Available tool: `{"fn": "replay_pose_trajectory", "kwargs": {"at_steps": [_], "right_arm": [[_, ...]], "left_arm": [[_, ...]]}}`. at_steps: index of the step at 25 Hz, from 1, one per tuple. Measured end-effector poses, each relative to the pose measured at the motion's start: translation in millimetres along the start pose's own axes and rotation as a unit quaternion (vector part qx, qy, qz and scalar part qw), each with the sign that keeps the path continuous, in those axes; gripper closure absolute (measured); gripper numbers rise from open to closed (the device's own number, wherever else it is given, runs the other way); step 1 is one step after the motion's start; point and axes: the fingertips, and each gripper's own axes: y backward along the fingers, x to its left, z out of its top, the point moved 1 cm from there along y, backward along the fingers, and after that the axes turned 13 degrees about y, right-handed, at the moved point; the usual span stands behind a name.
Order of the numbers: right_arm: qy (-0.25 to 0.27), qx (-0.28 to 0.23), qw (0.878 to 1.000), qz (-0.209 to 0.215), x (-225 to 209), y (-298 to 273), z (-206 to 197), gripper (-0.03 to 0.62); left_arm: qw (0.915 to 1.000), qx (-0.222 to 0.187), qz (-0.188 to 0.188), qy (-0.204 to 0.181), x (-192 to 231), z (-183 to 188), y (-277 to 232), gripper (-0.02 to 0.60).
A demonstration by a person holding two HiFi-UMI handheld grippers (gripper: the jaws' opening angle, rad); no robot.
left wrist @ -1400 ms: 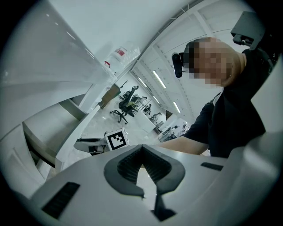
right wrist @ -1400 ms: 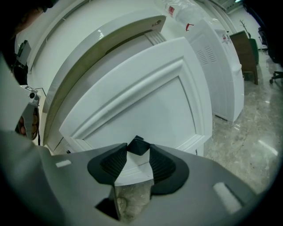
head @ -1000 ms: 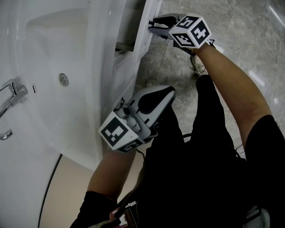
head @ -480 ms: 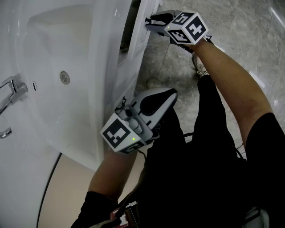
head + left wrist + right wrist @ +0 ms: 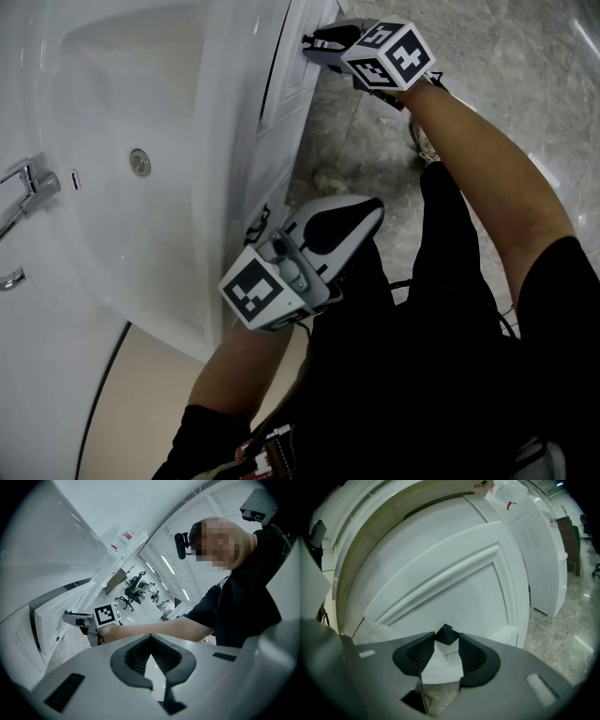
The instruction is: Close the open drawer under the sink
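Note:
The white panelled drawer front [image 5: 302, 66] [image 5: 454, 588] stands under the sink [image 5: 122, 112], with only a thin dark gap showing along its top edge. My right gripper [image 5: 309, 42] [image 5: 446, 637] is pressed against the drawer front, shut on the small dark drawer knob [image 5: 446, 633]. My left gripper [image 5: 375, 208] [image 5: 151, 637] hangs shut and empty beside the vanity, away from the drawer. In the left gripper view, the right gripper [image 5: 89, 620] shows at the drawer front [image 5: 47, 625].
A chrome tap [image 5: 28, 197] and drain [image 5: 140, 161] sit in the basin. Marble floor [image 5: 506, 84] lies right of the vanity. A tall white cabinet [image 5: 539, 550] stands beyond the drawer. The person's legs in black fill the lower head view.
The drawer has slid in toward the vanity, and the dark opening above it has shrunk to a thin line. My right gripper moved left with it. The left gripper drifted slightly right.

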Motion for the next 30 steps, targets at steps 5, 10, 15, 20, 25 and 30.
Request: {"fn": "replay_pose_trajectory", "kwargs": {"at_steps": [5,10,15,20,25,30], "right_arm": [[0.002,0.001,1.000,-0.003,-0.4,-7.0,5.4,0.437],[0.009,0.008,1.000,-0.013,-0.7,-15.1,10.3,0.437],[0.014,0.012,1.000,-0.019,-2.2,-19.5,13.8,0.437],[0.005,0.008,1.000,-0.026,-1.9,-21.2,14.3,0.437],[-0.025,0.006,0.999,-0.034,-3.0,-24.4,15.2,0.437],[-0.019,0.017,0.999,-0.030,-5.4,-26.3,18.4,0.431]], "left_arm": [[1.0000,0.002,-0.002,0.000,1.1,-2.9,2.4,0.584],[1.0000,-0.001,-0.002,0.002,2.2,-4.6,5.4,0.584],[0.9999,-0.001,-0.004,0.010,2.1,-9.4,8.6,0.584],[0.9999,0.001,-0.003,0.010,2.9,-12.5,11.5,0.584],[0.9999,0.001,-0.001,0.011,3.7,-14.9,15.4,0.584],[0.9999,0.001,0.004,0.014,3.6,-16.5,15.3,0.584]]}}
